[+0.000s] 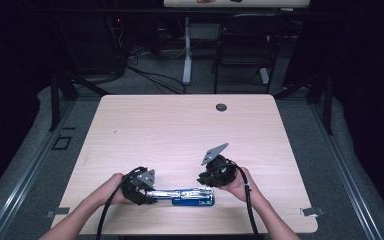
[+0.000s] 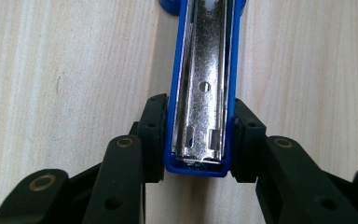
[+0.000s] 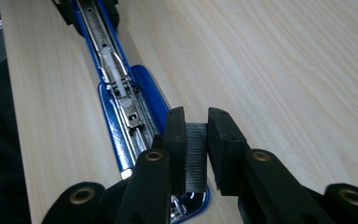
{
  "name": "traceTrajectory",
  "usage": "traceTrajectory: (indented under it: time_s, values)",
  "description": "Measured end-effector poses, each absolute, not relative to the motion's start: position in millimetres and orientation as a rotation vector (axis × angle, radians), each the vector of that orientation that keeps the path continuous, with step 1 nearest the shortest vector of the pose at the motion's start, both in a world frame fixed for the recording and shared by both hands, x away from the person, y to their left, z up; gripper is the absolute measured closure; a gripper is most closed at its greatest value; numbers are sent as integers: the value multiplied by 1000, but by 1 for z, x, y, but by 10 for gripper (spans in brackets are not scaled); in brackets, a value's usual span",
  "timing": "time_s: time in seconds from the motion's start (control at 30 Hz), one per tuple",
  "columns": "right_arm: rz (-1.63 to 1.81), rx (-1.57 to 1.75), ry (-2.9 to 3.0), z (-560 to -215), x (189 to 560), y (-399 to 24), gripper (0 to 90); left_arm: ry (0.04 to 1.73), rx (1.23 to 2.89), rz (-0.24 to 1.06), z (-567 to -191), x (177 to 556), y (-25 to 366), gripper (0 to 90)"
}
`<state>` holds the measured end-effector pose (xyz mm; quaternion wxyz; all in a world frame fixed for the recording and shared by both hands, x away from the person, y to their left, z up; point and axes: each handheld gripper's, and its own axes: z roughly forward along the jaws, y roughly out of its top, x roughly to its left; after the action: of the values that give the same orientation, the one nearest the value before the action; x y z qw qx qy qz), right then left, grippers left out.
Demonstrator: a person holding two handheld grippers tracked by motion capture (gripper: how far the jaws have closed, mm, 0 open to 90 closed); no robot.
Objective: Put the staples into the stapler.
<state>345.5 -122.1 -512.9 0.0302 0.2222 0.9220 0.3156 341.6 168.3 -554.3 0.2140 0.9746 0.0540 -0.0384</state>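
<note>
The left gripper [image 2: 198, 140] is clamping the blue, opened-flat stapler [image 2: 205, 88] by its shiny steel channel. The right gripper [image 3: 196, 154] is pinching a ribbed grey staple strip [image 3: 196, 156] just above the stapler's rounded base on the pale woodgrain table [image 1: 180, 130].

The wooden table [image 1: 180, 130] stretches out pale and bare beyond the jaws of both the left gripper [image 1: 151, 193] and the right gripper [image 1: 203, 181]. Far past the right jaws, near the table's back edge, sits a small dark round cable grommet [image 1: 221, 107]. Well behind it, on the grey carpet [image 1: 310, 125], stands a black chair [image 1: 245, 35]. Beside the chair is the white leg [image 1: 186, 50] of another desk, with black cables [image 1: 150, 75] spread loose on the floor to the leg's left. Near each front corner of the table lies a small metal bracket: one [image 1: 57, 212] outward from the left jaws, the other [image 1: 311, 211] outward from the right jaws.
</note>
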Motion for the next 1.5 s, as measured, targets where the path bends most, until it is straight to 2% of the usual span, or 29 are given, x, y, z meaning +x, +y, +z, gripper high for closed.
traceTrajectory:
  time_s: [1.5]
  values:
    - [909, 367, 2961, -526, 335, -111, 784, 146, 2701, -116, -554, 342, 169, 641]
